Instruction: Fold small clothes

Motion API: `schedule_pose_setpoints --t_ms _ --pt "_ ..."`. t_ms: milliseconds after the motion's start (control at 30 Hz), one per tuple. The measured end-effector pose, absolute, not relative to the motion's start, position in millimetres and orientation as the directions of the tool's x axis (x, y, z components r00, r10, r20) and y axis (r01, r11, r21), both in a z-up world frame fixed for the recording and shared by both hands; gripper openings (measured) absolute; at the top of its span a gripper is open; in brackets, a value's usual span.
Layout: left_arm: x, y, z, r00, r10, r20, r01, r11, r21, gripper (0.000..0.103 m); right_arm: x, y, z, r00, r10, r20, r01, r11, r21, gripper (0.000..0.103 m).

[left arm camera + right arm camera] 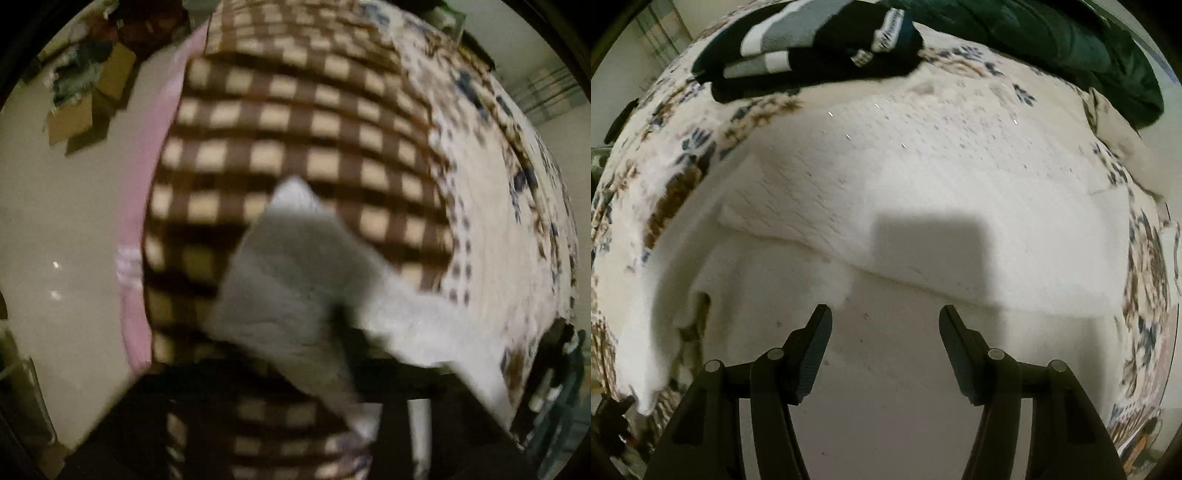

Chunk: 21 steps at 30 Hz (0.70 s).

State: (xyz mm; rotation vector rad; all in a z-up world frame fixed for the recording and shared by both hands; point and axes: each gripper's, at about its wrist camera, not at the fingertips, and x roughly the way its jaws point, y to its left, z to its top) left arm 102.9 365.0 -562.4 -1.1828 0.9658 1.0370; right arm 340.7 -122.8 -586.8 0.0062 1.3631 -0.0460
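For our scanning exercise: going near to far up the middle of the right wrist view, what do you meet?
Right hand-held gripper, open → white garment → floral bedspread → dark green cloth.

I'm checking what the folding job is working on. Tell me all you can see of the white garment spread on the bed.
The white quilted-looking fabric garment lies spread flat across the floral-patterned bedspread, wide and pale, with a fine dotted texture. A folded edge or seam runs across it, and a rectangular shadow falls on its middle. The open right gripper hovers over its near part; touching cannot be told. In the left wrist view, blurred white cloth rises up before the lens, the left gripper hidden.
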Motion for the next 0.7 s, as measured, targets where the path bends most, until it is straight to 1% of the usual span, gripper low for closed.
schedule_pose_setpoints --t_ms 33,200,267,300,333,467,567,600,667,700 --pt "104 369 -558 0.251 0.143 -0.957 -0.966 0.091 -0.240 0.009 337 -125 -590 0.202 -0.050 -0.978 0.043 0.998 -0.042 0.062" --pt "126 368 -513 0.280 0.281 -0.918 -0.947 0.238 -0.216 0.007 322 -151 -589 0.200 -0.060 -0.978 0.089 0.995 -0.043 0.063" --pt "142 357 -490 0.302 0.325 -0.896 -0.930 0.307 -0.202 0.007 317 -165 -587 0.200 -0.047 -0.979 0.110 0.994 -0.025 0.070" --pt "150 350 -477 0.317 0.347 -0.883 -0.918 0.345 -0.194 0.007 314 -176 -587 0.199 -0.033 -0.979 0.123 0.992 -0.008 0.077" --pt "153 342 -467 0.332 0.358 -0.873 -0.909 0.370 -0.193 0.007 311 -188 -586 0.199 -0.019 -0.980 0.135 0.991 0.009 0.078" --pt "198 295 -413 0.436 0.405 -0.804 -0.817 0.553 -0.164 0.007 304 -232 -576 0.211 -0.003 -0.977 0.193 0.980 0.039 0.078" --pt "253 234 -378 0.552 0.367 -0.749 -0.685 0.711 -0.156 0.007 298 -281 -567 0.225 0.011 -0.974 0.260 0.963 0.071 0.078" --pt "278 200 -367 0.603 0.327 -0.727 -0.610 0.777 -0.157 0.007 296 -294 -565 0.228 0.014 -0.973 0.279 0.957 0.079 0.078" --pt "309 148 -357 0.656 0.248 -0.713 -0.496 0.853 -0.160 0.007 291 -324 -562 0.231 0.014 -0.973 0.314 0.945 0.088 0.078" --pt "329 109 -355 0.683 0.178 -0.708 -0.407 0.898 -0.167 0.007 288 -343 -561 0.235 0.011 -0.972 0.340 0.936 0.093 0.078"
